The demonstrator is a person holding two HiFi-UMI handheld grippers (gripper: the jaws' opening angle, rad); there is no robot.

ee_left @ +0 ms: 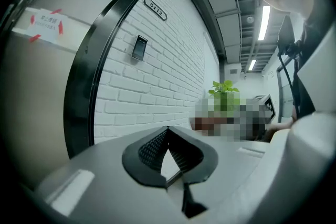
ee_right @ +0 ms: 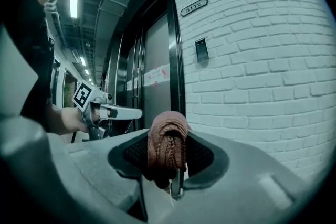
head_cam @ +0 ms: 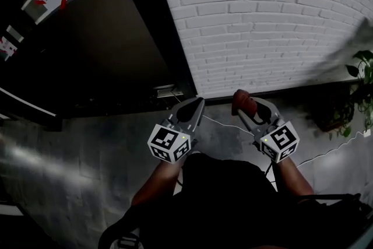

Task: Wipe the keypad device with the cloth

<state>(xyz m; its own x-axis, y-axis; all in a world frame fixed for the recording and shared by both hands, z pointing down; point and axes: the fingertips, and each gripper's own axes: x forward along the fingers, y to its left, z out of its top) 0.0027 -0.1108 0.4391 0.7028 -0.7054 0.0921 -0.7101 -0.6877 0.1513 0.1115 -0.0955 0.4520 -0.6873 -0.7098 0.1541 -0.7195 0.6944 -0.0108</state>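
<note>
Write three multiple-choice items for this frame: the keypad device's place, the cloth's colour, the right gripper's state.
1. The keypad device is: A on a table; B on the white brick wall; C on a shelf.
2. The cloth is: A blue; B white; C reddish-brown.
3. The right gripper is: A shut on the cloth; B open and empty; C shut on a bottle.
Key: B, bricks surround it; C, the right gripper view shows that colour; A, its jaws pinch the bunched cloth.
</note>
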